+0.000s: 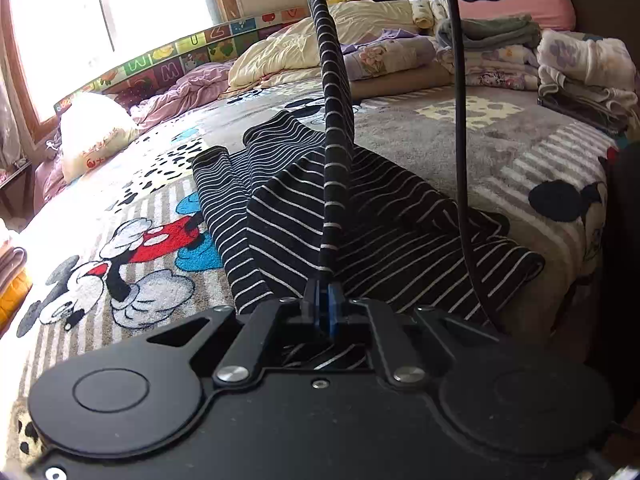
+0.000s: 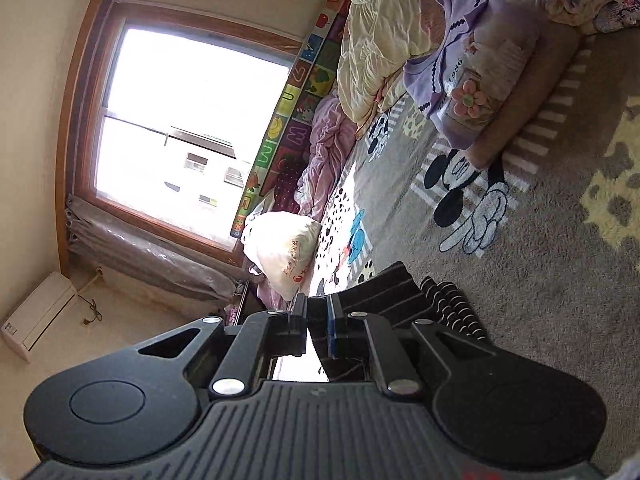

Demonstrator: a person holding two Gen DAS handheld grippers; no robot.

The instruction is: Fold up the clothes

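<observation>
Cartoon blanket (image 1: 500,148), rumpled striped garment (image 1: 384,216)

Ahead of you the striped garment (image 1: 360,216) covers the blanket (image 1: 500,148); left is open, folded piles (image 1: 580,68) block the right.

You have black garment with thin white stripes (image 1: 384,216) lying rumpled, partly spread, at centre of left wrist frame on cartoon-print blanket. One narrow stretch pulled taut, rising from lower centre to top centre. In right wrist frame, bunched folds sit lower centre.
</observation>
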